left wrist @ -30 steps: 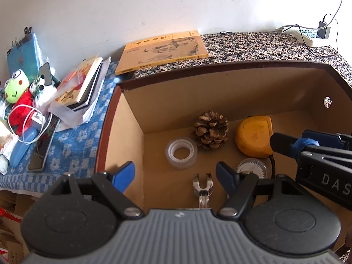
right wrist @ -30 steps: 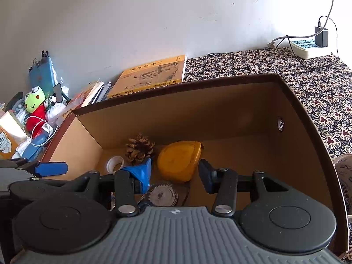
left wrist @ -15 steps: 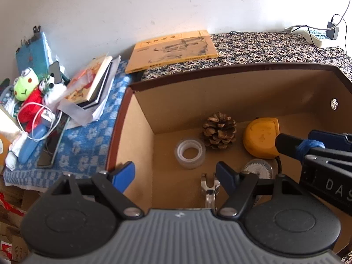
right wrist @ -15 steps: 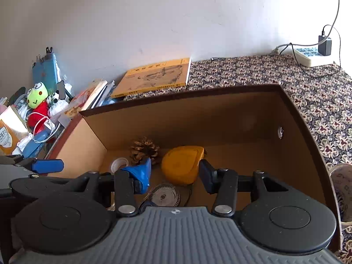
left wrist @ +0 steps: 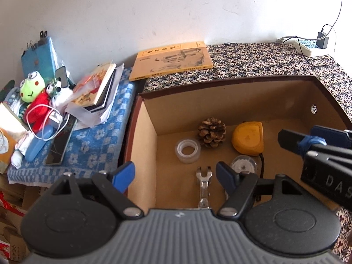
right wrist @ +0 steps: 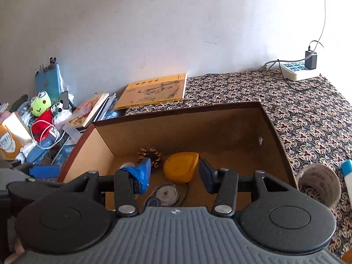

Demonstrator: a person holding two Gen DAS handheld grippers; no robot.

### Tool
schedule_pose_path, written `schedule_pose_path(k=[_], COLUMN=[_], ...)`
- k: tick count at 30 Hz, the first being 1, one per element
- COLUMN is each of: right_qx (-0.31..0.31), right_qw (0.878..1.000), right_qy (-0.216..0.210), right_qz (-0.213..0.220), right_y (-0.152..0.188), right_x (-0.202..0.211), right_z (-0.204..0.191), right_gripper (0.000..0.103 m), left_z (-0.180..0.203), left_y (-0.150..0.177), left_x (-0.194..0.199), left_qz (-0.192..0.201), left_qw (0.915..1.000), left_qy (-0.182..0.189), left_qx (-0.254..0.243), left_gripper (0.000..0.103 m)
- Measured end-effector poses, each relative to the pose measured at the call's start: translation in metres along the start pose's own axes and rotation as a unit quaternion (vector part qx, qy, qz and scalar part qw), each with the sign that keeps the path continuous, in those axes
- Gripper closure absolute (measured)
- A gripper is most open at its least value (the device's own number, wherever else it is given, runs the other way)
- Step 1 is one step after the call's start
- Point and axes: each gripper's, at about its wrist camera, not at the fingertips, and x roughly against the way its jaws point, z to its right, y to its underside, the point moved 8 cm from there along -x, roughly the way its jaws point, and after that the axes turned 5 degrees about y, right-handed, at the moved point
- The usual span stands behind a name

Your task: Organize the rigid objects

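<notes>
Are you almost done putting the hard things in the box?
Five things already lie in the box: a tape roll, pine cone, yellow case, gear and metal tool. Nothing is in hand: the left gripper and the right gripper, whose jaws have just been opening, are both empty above the box. A cup beside the box may be left; I can't tell.

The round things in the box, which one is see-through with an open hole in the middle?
The tape roll, left of the pine cone. The gear is toothed and opaque; the yellow case is solid.
</notes>
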Motion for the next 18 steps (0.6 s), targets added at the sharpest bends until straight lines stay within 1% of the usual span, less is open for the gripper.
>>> schedule_pose_path(k=[6, 10, 14, 18], right_qx=[-0.011, -0.014, -0.017, -0.023], right_qw=[1.000, 1.000, 1.000, 0.999], right_qy=[0.013, 0.018, 0.020, 0.023], right_qz=[0.002, 0.003, 0.003, 0.006], right_y=[0.004, 0.009, 0.014, 0.019], right_x=[0.017, 0.025, 0.031, 0.038], right_z=[-0.001, -0.002, -0.004, -0.003], right_gripper=[0.070, 0.069, 0.069, 0.069], left_z=[-0.002, -0.002, -0.002, -0.001], left_y=[0.007, 0.012, 0.017, 0.020], left_x=[0.017, 0.026, 0.031, 0.038], left_qz=[0.002, 0.008, 0.008, 0.023], left_qw=[1.0000, 1.0000, 0.9998, 0.9995], left_qy=[0.008, 0.004, 0.018, 0.020], left_qx=[0.003, -0.002, -0.001, -0.006], left_gripper=[0.028, 0.028, 0.028, 0.028])
